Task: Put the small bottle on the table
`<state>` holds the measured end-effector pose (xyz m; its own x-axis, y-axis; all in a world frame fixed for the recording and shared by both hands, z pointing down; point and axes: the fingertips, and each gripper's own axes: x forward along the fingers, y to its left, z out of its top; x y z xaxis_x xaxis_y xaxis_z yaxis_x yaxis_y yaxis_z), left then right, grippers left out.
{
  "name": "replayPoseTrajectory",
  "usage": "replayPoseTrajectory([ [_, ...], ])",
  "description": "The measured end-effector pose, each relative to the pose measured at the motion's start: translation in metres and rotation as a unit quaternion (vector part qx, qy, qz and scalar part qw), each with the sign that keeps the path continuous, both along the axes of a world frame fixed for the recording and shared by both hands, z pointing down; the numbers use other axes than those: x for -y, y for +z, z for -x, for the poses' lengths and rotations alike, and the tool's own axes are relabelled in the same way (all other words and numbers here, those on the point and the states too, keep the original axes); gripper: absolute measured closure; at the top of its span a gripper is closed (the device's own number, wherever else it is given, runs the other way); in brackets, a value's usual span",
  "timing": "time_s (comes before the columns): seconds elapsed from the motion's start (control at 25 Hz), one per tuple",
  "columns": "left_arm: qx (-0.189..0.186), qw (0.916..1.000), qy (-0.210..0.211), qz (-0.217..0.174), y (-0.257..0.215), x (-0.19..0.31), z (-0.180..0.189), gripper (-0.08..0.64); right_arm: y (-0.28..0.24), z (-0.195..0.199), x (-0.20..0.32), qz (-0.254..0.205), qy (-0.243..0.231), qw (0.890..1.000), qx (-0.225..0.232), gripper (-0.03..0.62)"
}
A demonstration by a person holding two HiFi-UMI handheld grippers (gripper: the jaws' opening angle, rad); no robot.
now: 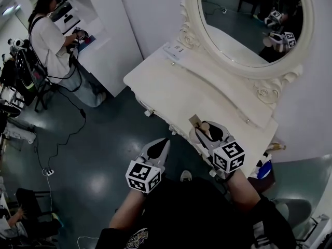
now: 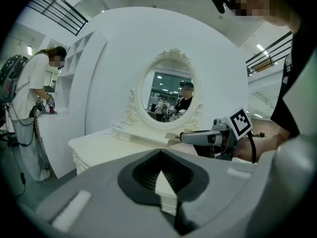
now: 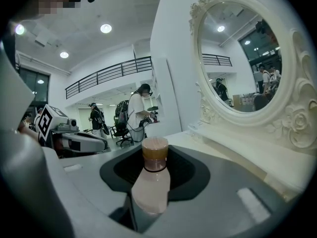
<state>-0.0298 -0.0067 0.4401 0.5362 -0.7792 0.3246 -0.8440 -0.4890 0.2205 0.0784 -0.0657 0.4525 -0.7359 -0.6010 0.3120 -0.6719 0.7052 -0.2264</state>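
Observation:
A small pale pink bottle with a brown cap sits clamped between the jaws of my right gripper; its cap points forward towards the white dressing table. In the head view the right gripper hovers over the front edge of the table, with the bottle's cap showing between its fingers. My left gripper hangs left of it over the floor, jaws shut with nothing held. In the left gripper view the left gripper faces the table, and the right gripper shows at the right.
An oval mirror in an ornate white frame stands at the back of the table. A small card lies at the table's far left. A person with a backpack stands at a white counter, cables trailing on the floor.

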Motion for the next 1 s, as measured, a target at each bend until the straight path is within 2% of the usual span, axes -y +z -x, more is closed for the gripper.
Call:
replayPoseTrajectory([
  [0.36,0.004,0.9996,0.027,0.007,0.010,0.024,0.004,0.560,0.009,0.001,0.012,0.011,0.023,1.000,-0.006,0.426],
  [1.0,0.010,0.9900,0.140,-0.004,0.002,0.090,0.044,0.560,0.000,0.041,0.056,0.007,0.122,0.992,-0.006,0.426],
])
